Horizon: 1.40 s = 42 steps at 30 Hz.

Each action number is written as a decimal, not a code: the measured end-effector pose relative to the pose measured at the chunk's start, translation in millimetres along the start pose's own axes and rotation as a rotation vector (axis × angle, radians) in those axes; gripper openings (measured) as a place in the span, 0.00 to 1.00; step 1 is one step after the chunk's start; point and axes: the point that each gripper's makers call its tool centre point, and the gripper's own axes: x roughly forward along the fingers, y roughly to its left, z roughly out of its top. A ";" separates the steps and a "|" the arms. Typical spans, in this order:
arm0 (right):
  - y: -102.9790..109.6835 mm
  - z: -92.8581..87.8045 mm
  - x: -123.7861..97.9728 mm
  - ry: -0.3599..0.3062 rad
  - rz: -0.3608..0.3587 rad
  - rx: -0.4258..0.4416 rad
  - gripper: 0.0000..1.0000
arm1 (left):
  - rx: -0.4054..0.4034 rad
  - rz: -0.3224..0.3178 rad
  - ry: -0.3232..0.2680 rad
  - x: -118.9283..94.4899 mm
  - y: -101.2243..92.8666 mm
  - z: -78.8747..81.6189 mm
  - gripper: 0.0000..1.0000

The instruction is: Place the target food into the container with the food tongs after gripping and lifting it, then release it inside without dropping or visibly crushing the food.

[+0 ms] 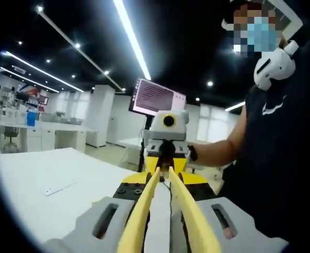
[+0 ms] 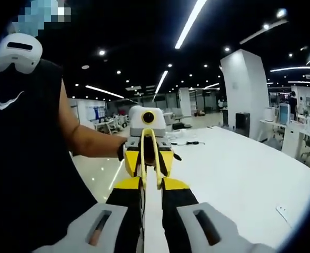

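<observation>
The yellow food tongs lie lengthwise between my left gripper's grey jaws, which are shut on the two arms. The arms run forward and meet near my right gripper, which faces me tip to tip. In the right gripper view the tongs form a narrow loop reaching toward the left gripper. My right gripper has its black-and-yellow fingers nearly together, touching the near ends of the tongs. Both grippers hang above a white table.
A person in a black sleeveless shirt stands close, with a forearm reaching to the grippers. A monitor on a stand rises behind the table. A small flat card lies on the table. Office desks stand far behind.
</observation>
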 end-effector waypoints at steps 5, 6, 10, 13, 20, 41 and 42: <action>-0.4 -1.1 -2.2 -0.008 -0.015 0.000 0.15 | -0.005 0.001 -0.001 1.2 -0.3 -1.3 0.18; -0.1 0.5 -2.5 -0.011 -0.022 -0.024 0.13 | 0.006 0.002 -0.007 1.5 -0.1 0.0 0.17; 4.5 -3.4 -0.1 0.043 -0.011 -0.040 0.06 | 0.013 -0.014 -0.012 4.2 -4.2 3.2 0.16; 1.0 -1.1 -2.7 0.044 -0.023 -0.043 0.04 | 0.020 -0.007 -0.008 5.1 -3.8 3.7 0.16; -2.3 0.3 -1.5 0.058 -0.042 -0.067 0.03 | 0.045 0.006 -0.009 5.3 -1.9 3.7 0.15; -12.1 -3.2 -10.4 0.013 -0.080 -0.027 0.22 | 0.037 0.056 -0.015 -6.2 6.5 2.7 0.22; -11.6 0.1 -13.0 -0.011 -0.082 -0.008 0.23 | 0.031 0.060 -0.018 -8.5 8.4 3.5 0.22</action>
